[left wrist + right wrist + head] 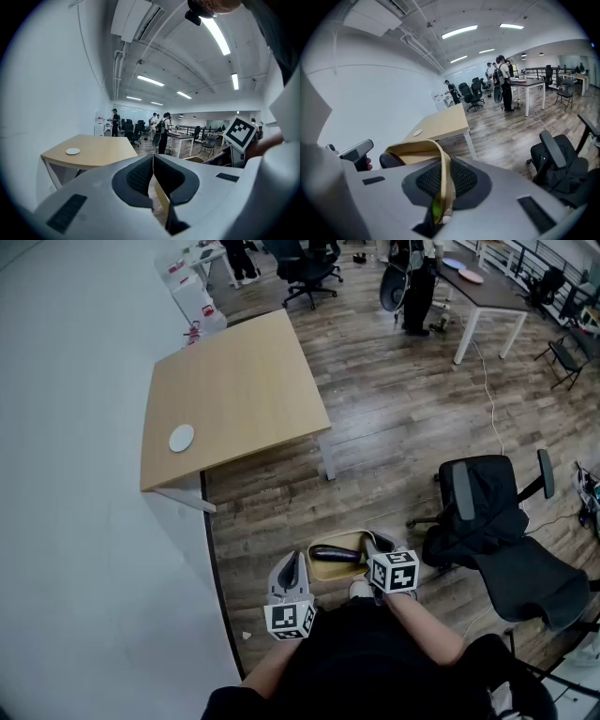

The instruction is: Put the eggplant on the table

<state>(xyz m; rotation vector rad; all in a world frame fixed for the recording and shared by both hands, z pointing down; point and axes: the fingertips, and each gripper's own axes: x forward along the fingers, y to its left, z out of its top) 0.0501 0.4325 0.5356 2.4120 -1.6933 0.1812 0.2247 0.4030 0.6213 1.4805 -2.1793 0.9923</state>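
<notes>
A dark purple eggplant [336,554] lies inside a tan paper bag [323,570] held low over the wooden floor, close to my body. My right gripper [380,559] is shut on the bag's tan rim [440,183], which loops up in front of its jaws; the eggplant [391,160] shows as a dark, rounded shape under that loop. My left gripper [293,568] is at the bag's left side, its jaws closed on a thin tan edge of the bag [161,201]. The light wooden table [234,390] stands ahead, away from both grippers.
A small white disc [181,438] lies on the table near its left edge. A black office chair [497,531] stands at my right. The white wall [75,474] runs along the left. People, chairs and another desk [487,292] fill the far room.
</notes>
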